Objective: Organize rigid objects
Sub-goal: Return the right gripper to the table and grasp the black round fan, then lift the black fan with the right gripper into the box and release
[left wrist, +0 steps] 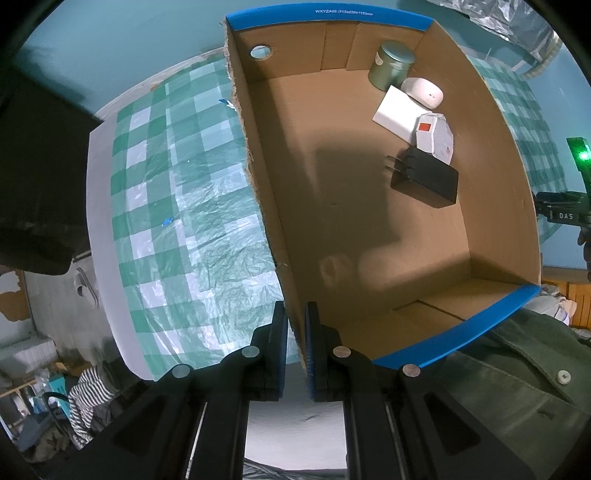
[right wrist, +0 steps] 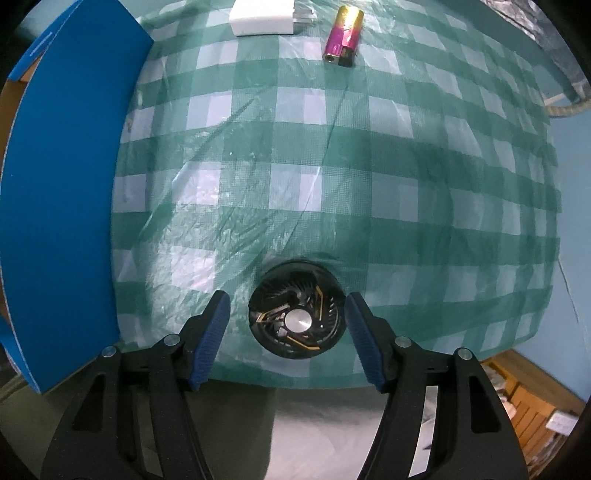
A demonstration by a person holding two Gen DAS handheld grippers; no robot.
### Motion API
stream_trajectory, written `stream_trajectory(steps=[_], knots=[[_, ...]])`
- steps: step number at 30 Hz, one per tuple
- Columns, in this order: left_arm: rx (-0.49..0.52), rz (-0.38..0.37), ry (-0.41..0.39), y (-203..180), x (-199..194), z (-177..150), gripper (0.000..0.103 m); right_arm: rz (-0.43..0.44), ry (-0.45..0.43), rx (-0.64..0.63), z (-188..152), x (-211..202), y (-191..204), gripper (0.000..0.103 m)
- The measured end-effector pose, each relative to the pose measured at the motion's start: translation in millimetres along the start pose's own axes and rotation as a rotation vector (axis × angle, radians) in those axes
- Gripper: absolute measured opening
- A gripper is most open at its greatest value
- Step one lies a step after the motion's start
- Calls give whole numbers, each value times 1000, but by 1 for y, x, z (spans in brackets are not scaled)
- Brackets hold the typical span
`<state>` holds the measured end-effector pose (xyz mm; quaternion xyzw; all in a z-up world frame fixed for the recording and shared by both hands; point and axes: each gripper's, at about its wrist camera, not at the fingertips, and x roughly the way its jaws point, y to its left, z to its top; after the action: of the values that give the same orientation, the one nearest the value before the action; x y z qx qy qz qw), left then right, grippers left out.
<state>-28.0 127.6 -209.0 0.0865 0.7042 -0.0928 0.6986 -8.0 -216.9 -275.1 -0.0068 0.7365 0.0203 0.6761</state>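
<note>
A lived-in home: checked tablecloth (right wrist: 332, 166), striped clothing heap (left wrist: 88, 395) on floor.

Tablecloth (right wrist: 332, 177) — green-and-white check. Box (left wrist: 369, 229) — brown cardboard, blue rim. Fan (right wrist: 295, 319) — black, gold accents. Lighter (right wrist: 343, 35) — pink and gold. Charger (left wrist: 424, 177), black. Tin (left wrist: 391, 64), green.

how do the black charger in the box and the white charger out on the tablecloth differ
The black charger lies inside the cardboard box, beside other items; the white charger lies out on the checked tablecloth, near a pink-and-gold lighter. One is black, the other white. Both are blocky plug adapters lying flat, with neither gripper touching them.
</note>
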Motion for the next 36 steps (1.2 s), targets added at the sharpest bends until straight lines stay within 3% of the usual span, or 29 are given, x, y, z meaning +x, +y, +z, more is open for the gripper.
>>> stream_trajectory(steps=[8, 23, 36], knots=[[6, -6, -11, 2, -2, 3, 8, -58, 7, 11, -3, 5, 12, 66], [8, -13, -8, 2, -2, 0, 8, -18, 42, 50, -11, 34, 2, 61], [9, -11, -5, 2, -2, 2, 8, 27, 2, 8, -3, -8, 7, 61]])
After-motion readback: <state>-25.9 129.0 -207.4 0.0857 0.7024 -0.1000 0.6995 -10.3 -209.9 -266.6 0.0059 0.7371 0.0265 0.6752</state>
